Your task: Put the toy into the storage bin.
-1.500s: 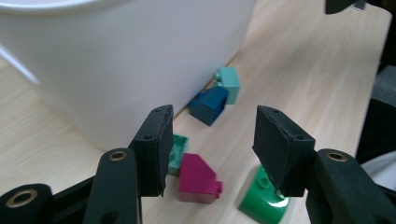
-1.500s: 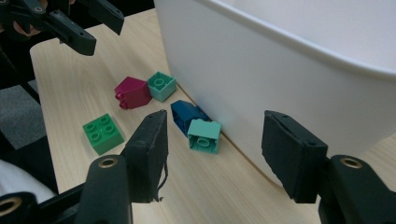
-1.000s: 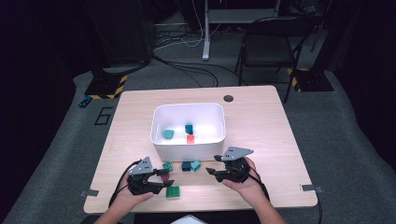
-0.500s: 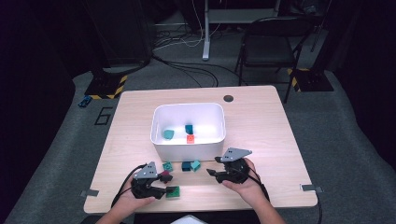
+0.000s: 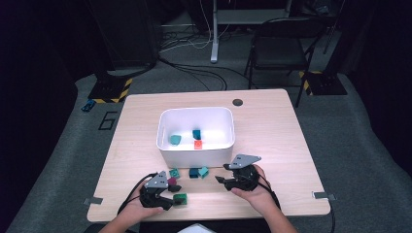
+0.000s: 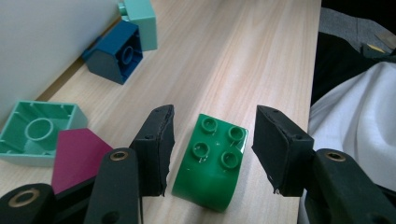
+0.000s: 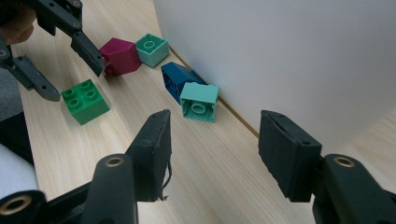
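Setting: a dark room with cables and a chair (image 5: 284, 46) on the grey floor; a pale wood tabletop (image 5: 272, 131) carrying a white bin (image 5: 196, 138) with three small blocks already lying inside.

Item 1, left claw (image 6: 212, 149): you are holding it low over the near edge of the tabletop, palm under the body, jaws pointing forward and slightly down. The jaws have just been opening and are standing apart, one on each side of the green brick (image 6: 212, 161), with a gap showing at both pads. The brick is lying between them, studs up, resting on the wood, not gripped.

Item 2, loose stock beside the left claw: a magenta block (image 6: 77, 156) touching the outer side of its one jaw, a mint brick (image 6: 39, 130) just beyond that, a dark blue brick (image 6: 114, 56) and a light teal brick (image 6: 140, 16) ahead by the bin wall.

Item 3, right claw (image 7: 212, 149): you are resting it level on the tabletop, hand cupped around the body. Its jaws have just been closing a little yet are standing apart with bare wood between them; the teal and blue bricks are lying just ahead, against the bin.

Handling note: by my judgement you are lining up a pick of the green brick. Centre it between the pads, square them to its flat sides rather than its rounded end, keep clear of the magenta block, then close evenly before lifting.
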The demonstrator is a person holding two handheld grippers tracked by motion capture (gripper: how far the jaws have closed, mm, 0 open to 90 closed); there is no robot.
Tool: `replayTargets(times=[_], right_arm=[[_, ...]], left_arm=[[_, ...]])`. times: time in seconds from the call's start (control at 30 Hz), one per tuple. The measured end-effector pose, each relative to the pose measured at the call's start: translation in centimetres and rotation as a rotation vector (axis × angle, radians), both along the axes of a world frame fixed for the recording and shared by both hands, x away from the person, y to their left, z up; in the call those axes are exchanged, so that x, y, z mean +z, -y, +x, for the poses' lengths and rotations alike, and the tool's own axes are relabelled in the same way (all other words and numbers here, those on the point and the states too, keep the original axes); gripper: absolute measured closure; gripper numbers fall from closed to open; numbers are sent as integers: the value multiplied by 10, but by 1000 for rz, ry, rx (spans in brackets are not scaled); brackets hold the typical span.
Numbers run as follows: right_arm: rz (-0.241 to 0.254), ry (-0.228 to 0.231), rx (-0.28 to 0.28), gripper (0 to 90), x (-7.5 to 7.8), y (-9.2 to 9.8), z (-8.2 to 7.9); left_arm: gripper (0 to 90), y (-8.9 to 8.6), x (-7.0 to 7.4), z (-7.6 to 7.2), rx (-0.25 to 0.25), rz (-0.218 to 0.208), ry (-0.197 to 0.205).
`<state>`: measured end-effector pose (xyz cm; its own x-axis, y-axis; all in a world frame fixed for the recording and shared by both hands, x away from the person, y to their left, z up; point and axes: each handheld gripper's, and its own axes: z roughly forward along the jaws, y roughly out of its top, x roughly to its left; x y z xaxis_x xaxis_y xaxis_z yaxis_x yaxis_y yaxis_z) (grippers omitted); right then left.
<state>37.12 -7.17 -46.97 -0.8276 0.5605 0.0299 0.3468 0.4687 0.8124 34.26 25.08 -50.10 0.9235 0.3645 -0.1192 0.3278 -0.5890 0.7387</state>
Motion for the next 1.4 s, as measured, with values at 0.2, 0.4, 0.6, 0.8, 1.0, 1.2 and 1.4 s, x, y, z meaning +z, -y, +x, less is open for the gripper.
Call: replayTargets(times=[0.2, 0.4, 0.6, 0.8, 1.0, 1.2, 1.4], right_arm=[[3, -8, -5, 439, 0, 0, 0], [2, -13, -9, 443, -2, 1, 1], [4, -12, -9, 445, -2, 2, 1], [2, -12, -9, 447, -2, 1, 1], [3, -19, -10, 449, -3, 1, 1], [1, -14, -6, 450, -4, 1, 2], [-1, -17, -8, 450, -6, 1, 2]], left_arm=[[496, 2, -3, 0, -16, 26, -2], [518, 2, -6, 1, -19, 52, 6], [551, 3, -8, 1, -30, 64, -4], [578, 4, -9, 1, -26, 73, -10], [587, 2, -7, 3, 1, 64, -7], [588, 2, -1, 2, 5, 53, -5], [588, -2, 4, 4, 39, 13, -4]])
